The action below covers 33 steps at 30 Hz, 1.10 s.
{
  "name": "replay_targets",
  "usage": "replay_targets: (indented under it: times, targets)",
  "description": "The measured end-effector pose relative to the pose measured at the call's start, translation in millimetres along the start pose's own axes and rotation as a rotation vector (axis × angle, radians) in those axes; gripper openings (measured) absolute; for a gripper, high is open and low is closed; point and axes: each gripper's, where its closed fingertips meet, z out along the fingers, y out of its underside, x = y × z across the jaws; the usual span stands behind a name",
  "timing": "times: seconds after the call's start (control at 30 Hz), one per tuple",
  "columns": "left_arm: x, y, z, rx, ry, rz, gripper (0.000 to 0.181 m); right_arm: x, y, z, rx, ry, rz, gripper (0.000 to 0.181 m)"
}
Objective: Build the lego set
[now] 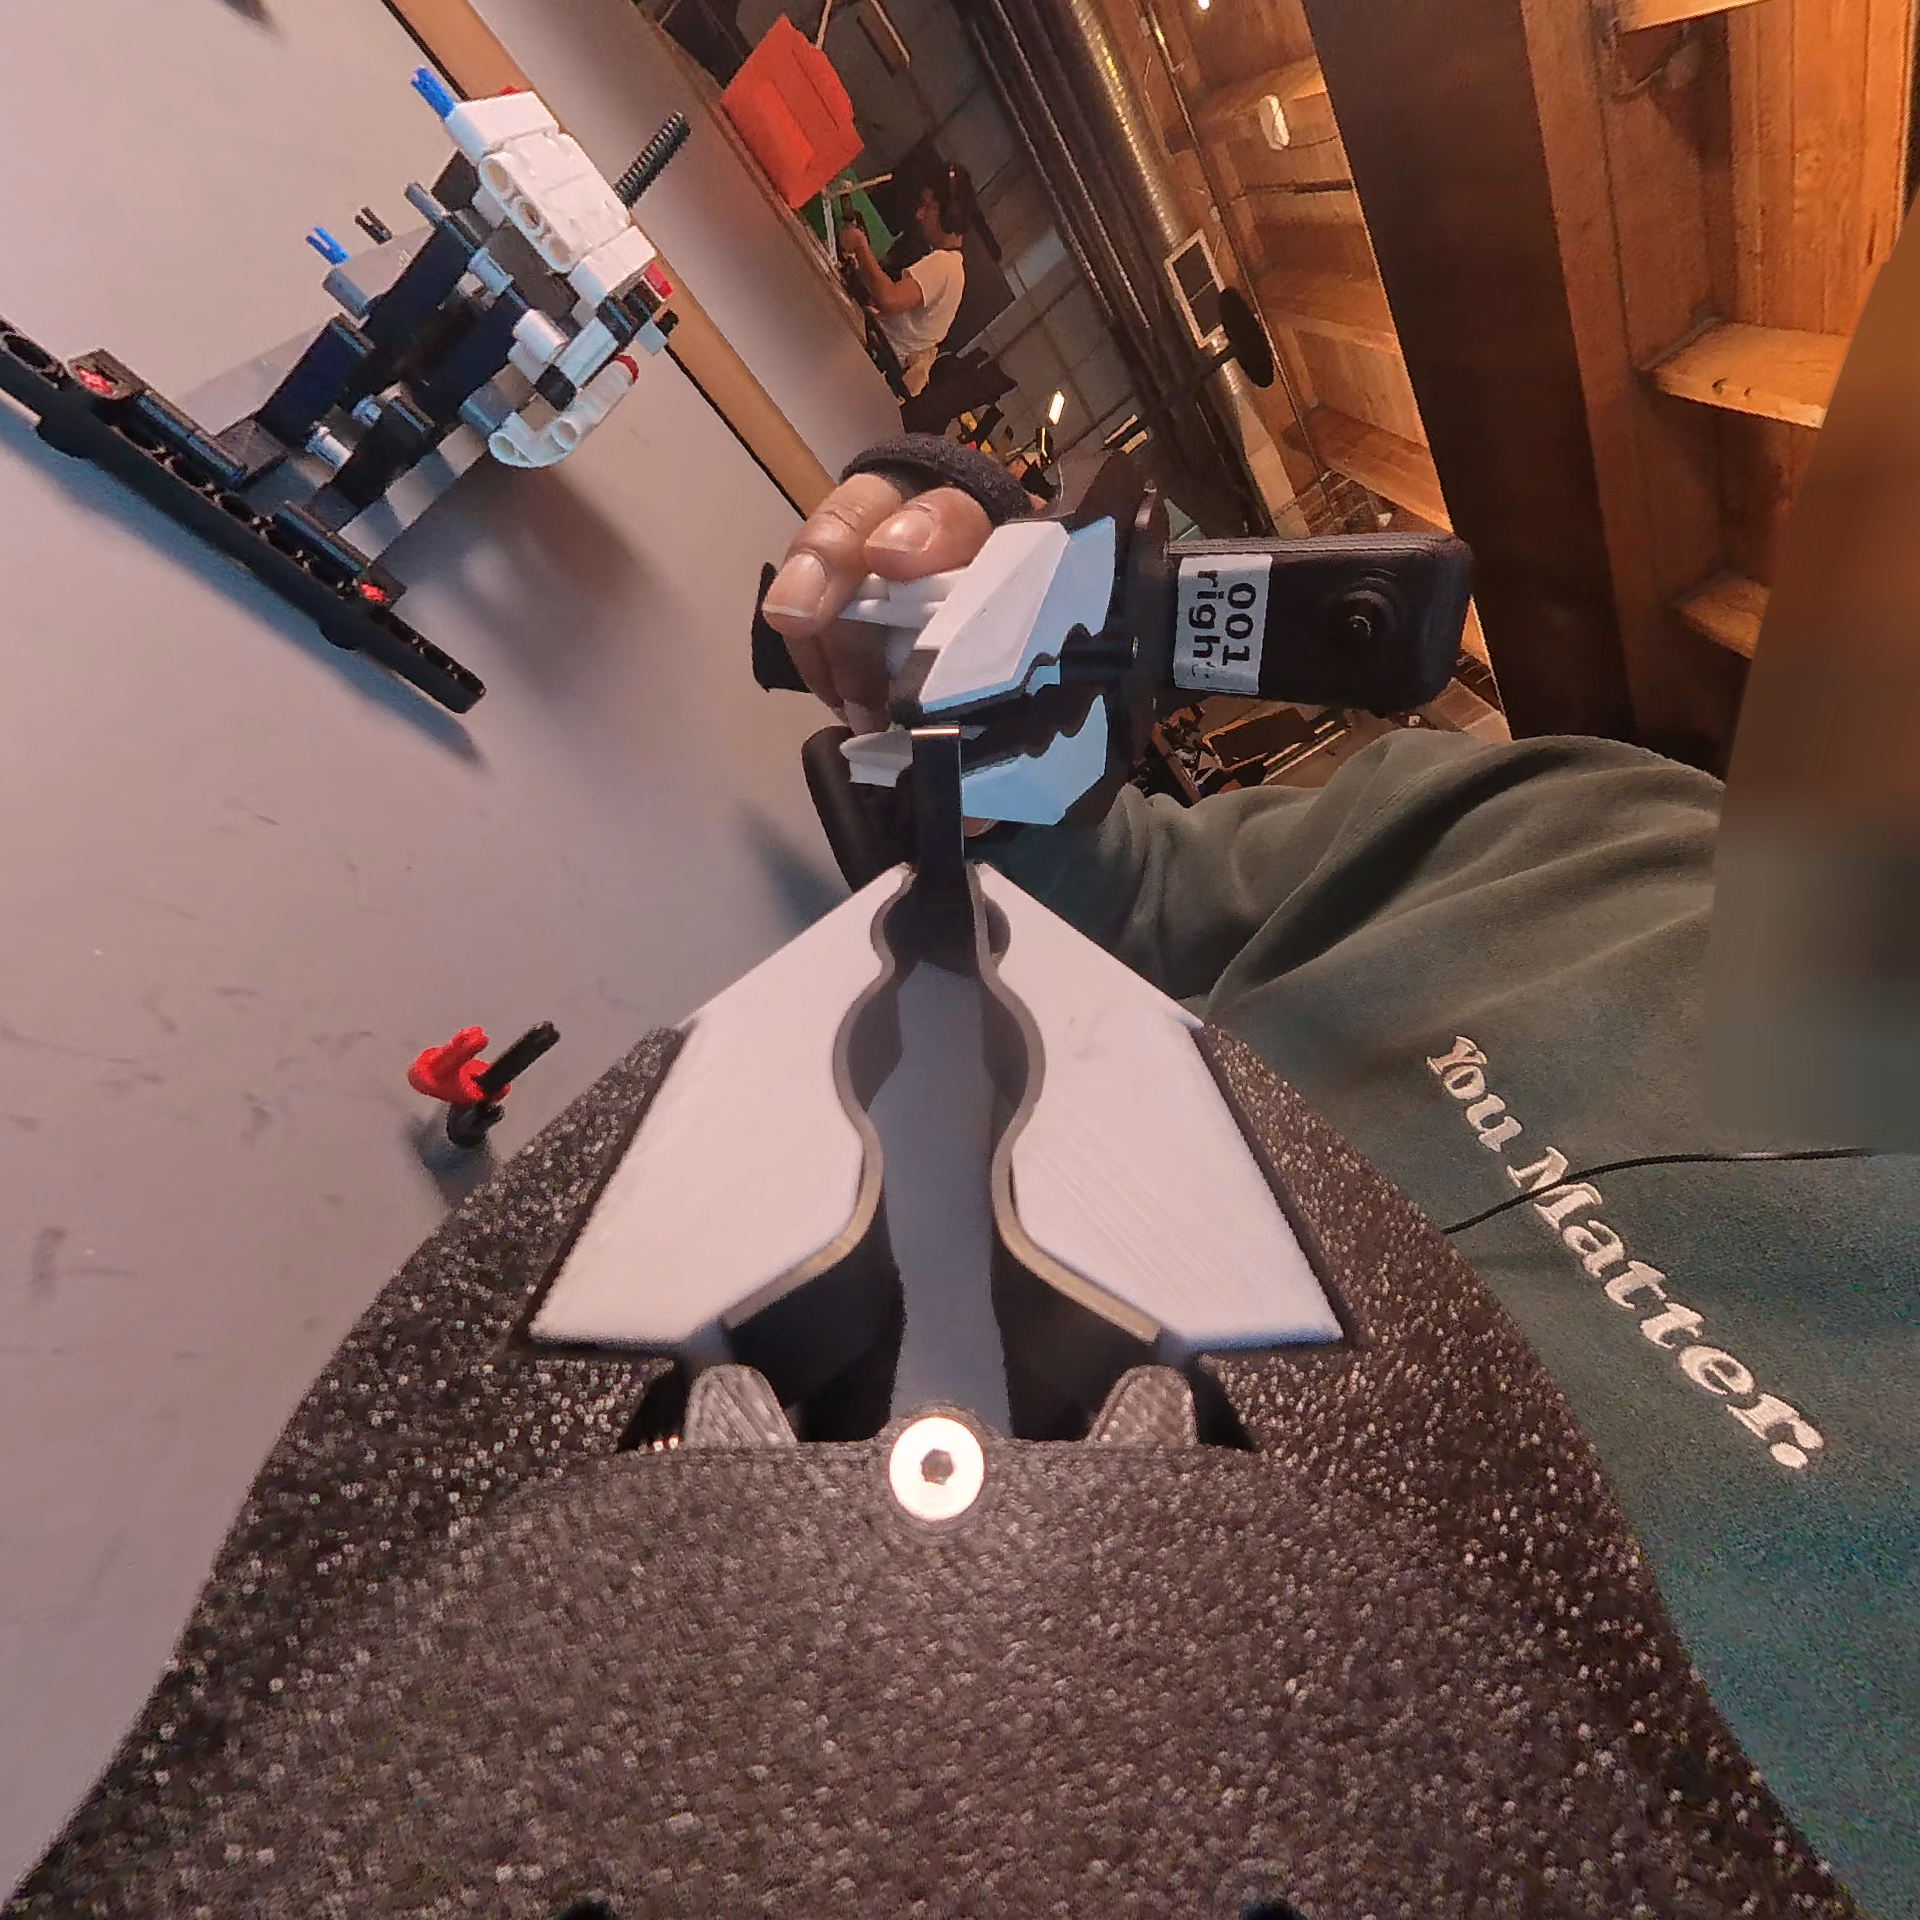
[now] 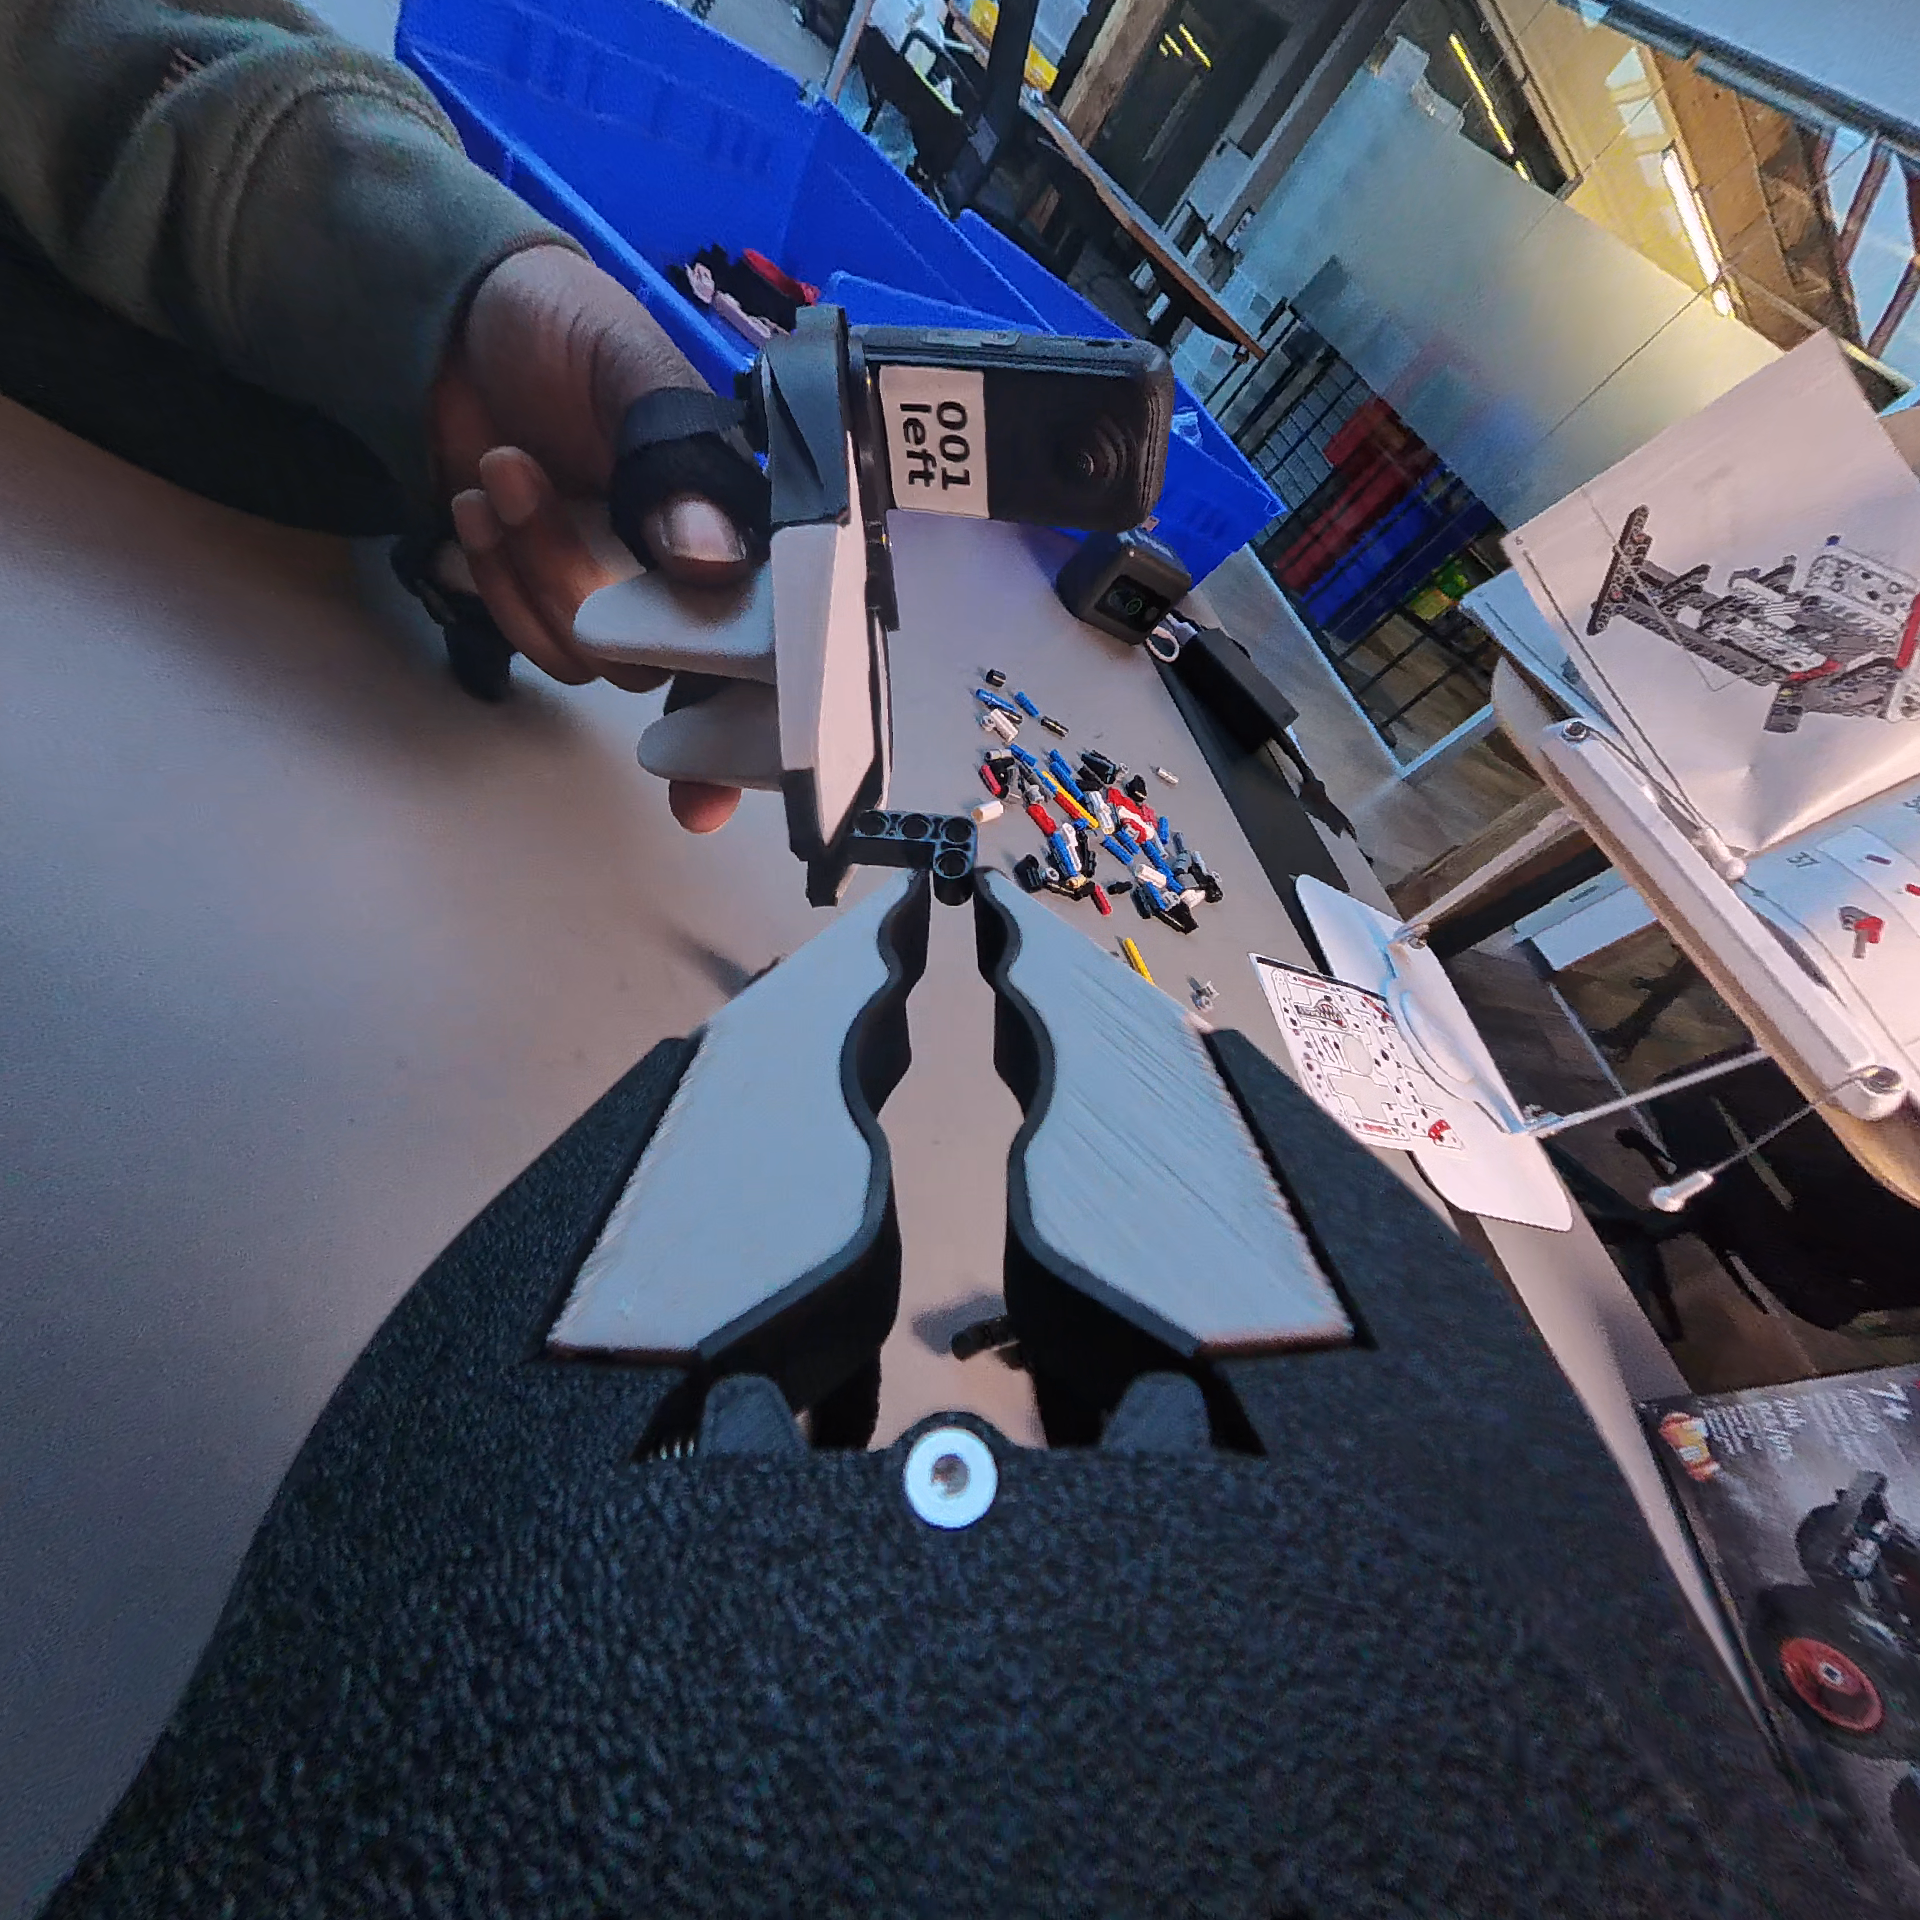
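Note:
A black L-shaped lego beam [image 2: 920,828] is held in the air between both grippers. My right gripper [image 2: 951,883] is shut on its short leg. My left gripper [image 2: 836,862] comes in from the left and pinches the end of the long arm. In the left wrist view the beam [image 1: 938,810] shows edge-on, clamped in my left gripper [image 1: 940,883], with my right gripper [image 1: 894,717] at its far end. The partly built model [image 1: 499,281], white, black and grey, stands on the table at upper left with a long black beam [image 1: 239,499] in front of it.
A red piece on a black axle [image 1: 468,1070] lies near my left gripper. A pile of loose pieces [image 2: 1091,821] lies further along the table, with a sticker sheet [image 2: 1340,1049] and instruction booklet on a stand [image 2: 1766,623] to its right. Blue bins [image 2: 727,156] are behind. The grippers are tip to tip, or close to it. About 15 cm separates my right fingertips from the partly built model [image 1: 499,281].

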Motion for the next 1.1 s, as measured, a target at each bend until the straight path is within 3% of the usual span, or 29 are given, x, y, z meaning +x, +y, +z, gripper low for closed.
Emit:
replay_targets:
  times: [0.33,0.5,0.67,0.87,1.1]
  targets:
    - [2,4,3,-0.018,0.007,-0.019,0.008,-4,7,2,-0.031,-0.019,-0.01,0.0]
    - [-2,0,-1,0.009,0.001,-0.041,0.008,-2,3,0,-0.018,-0.007,-0.024,0.017]
    - [-3,5,2,-0.019,-0.01,-0.045,0.007,-3,3,1,-0.037,0.001,-0.079,0.007]
    - [2,2,2,-0.027,-0.024,0.055,0.016,2,4,-3,-0.004,-0.016,0.014,0.006]
    - [-37,-12,-44,-0.134,-0.444,0.503,0.036,20,29,-21,0.001,-0.108,0.261,0.007]
